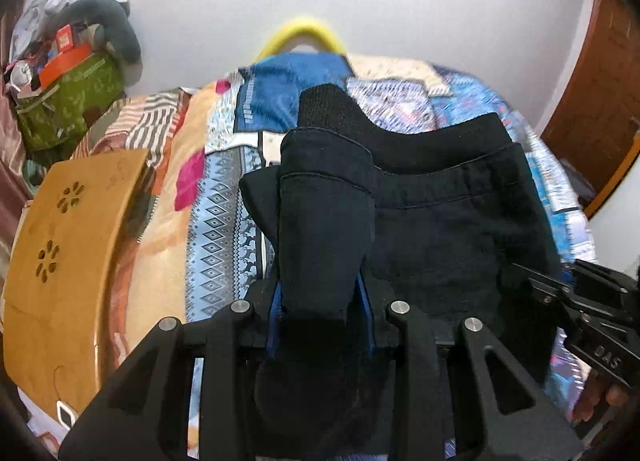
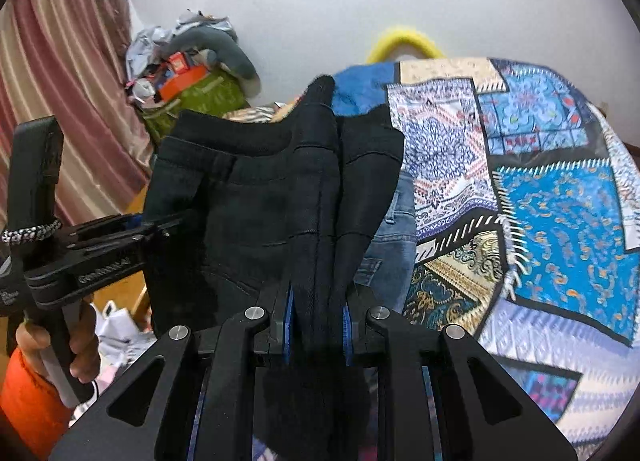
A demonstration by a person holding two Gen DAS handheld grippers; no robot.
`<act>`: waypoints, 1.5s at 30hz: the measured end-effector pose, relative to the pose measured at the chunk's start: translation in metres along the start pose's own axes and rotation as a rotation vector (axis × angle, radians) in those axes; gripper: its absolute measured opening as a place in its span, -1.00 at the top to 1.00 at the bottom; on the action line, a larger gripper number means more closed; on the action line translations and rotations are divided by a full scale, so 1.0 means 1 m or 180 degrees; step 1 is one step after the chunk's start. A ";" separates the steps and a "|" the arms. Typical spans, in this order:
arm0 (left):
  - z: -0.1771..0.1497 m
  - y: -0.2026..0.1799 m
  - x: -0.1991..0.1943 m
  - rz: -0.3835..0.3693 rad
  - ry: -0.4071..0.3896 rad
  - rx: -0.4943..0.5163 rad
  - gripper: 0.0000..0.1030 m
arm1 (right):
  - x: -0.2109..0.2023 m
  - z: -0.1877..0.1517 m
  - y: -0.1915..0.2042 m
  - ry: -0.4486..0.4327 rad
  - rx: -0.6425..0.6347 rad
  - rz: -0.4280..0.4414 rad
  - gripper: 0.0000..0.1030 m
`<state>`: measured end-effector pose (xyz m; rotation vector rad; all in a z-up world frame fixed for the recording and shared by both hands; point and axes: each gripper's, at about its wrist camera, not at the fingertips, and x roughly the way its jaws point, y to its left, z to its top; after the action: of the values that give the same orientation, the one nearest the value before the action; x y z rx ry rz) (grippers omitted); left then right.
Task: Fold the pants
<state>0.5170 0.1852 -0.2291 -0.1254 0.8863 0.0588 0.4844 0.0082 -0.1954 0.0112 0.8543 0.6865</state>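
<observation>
The black pants [image 1: 448, 221] hang lifted above the bed, waistband away from me. My left gripper [image 1: 320, 301] is shut on a bunched fold of the black pants at their left side. My right gripper [image 2: 316, 317] is shut on another fold of the same black pants [image 2: 256, 213] at their right side. The right gripper also shows in the left wrist view [image 1: 580, 301] at the right edge; the left gripper shows in the right wrist view [image 2: 120, 237] at the left. The fingertips are hidden by cloth.
A patchwork bedspread [image 2: 540, 201] covers the bed. Blue jeans [image 2: 392, 229] lie under the black pants. A wooden lap table [image 1: 68, 261] sits at the bed's left. A green box of clutter [image 1: 68, 101] stands by the wall, a curtain [image 2: 60, 101] at the left.
</observation>
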 end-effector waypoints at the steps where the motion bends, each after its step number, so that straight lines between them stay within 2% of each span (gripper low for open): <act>1: 0.000 0.000 0.011 0.0019 0.0038 0.0010 0.40 | 0.005 0.000 -0.001 0.0039 -0.0009 -0.0031 0.68; 7: -0.006 0.001 0.067 0.0068 0.0321 0.0027 0.36 | 0.045 -0.003 -0.016 0.0412 0.0003 -0.0211 0.68; 10: -0.015 0.003 0.085 0.0145 0.0518 -0.0037 0.22 | 0.056 -0.010 -0.023 0.0613 0.0053 -0.0267 0.68; 14: -0.027 0.013 0.076 0.0231 0.0469 -0.0144 -0.28 | 0.045 -0.020 -0.020 0.0620 -0.0080 -0.0343 0.49; 20: -0.038 0.021 0.036 0.0206 0.0433 -0.0155 -0.29 | 0.004 -0.034 -0.018 0.0559 -0.0077 -0.0328 0.41; 25: -0.041 0.014 -0.032 0.0192 0.0167 0.0001 -0.29 | -0.051 -0.034 -0.005 0.0231 -0.0193 -0.0313 0.41; 34: -0.049 -0.026 -0.218 0.0024 -0.0781 0.0194 -0.29 | -0.210 -0.036 0.062 -0.0783 -0.0477 -0.0177 0.41; 38: -0.068 -0.046 -0.310 -0.0037 -0.1315 0.0293 -0.29 | -0.283 -0.050 0.096 -0.1244 -0.0585 -0.0057 0.41; 41: -0.088 -0.058 -0.365 -0.0079 -0.1621 0.0346 -0.29 | -0.330 -0.066 0.119 -0.1543 -0.0668 -0.0013 0.41; 45: -0.119 -0.064 -0.419 -0.0153 -0.1921 0.0289 -0.30 | -0.371 -0.087 0.144 -0.1830 -0.0770 0.0013 0.41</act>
<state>0.1677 0.1066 0.0272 -0.0387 0.2823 0.0094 0.1749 -0.1090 0.0414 -0.0071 0.2177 0.7362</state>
